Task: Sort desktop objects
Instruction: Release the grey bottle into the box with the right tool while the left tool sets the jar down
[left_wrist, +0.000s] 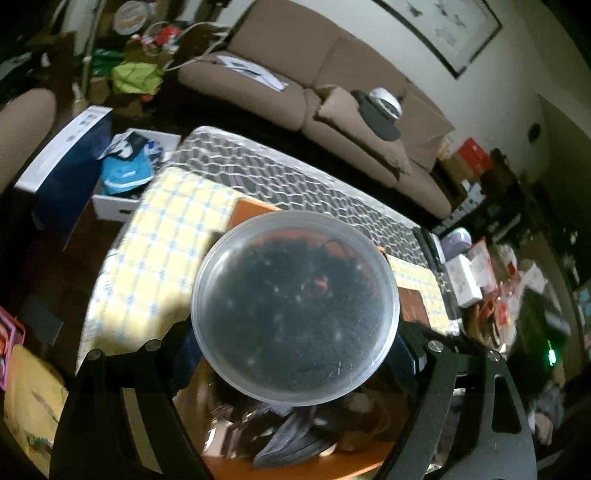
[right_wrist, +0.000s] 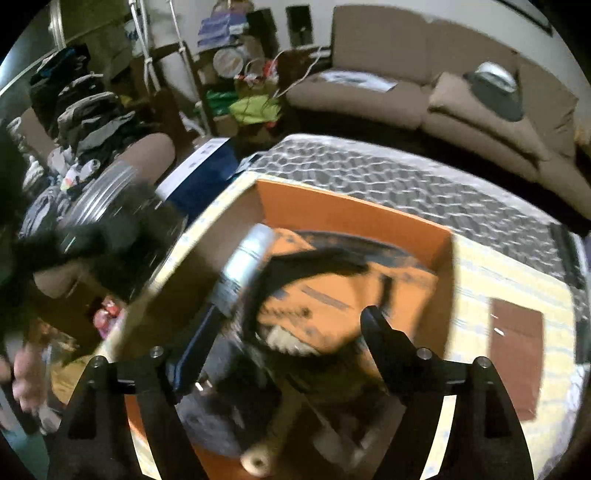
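Observation:
My left gripper (left_wrist: 295, 332) is shut on a clear plastic jar (left_wrist: 295, 310) full of dark stuff; its round bottom faces the camera and hides the fingertips. It hangs above the orange box (left_wrist: 255, 212) on the yellow checked cloth (left_wrist: 166, 236). The same jar (right_wrist: 110, 206) shows at the left of the right wrist view, held by the left gripper, beside the box. My right gripper (right_wrist: 291, 343) is open over the orange box (right_wrist: 351, 214), which holds a silver can (right_wrist: 243, 266), a black band and other blurred items. Nothing is between its fingers.
A brown sofa (left_wrist: 295, 74) stands behind the table with the grey patterned cover (left_wrist: 295, 177). A dark red booklet (right_wrist: 517, 354) lies on the cloth right of the box. Boxes and clutter sit on the floor at left (left_wrist: 74, 158) and on the right (left_wrist: 480, 280).

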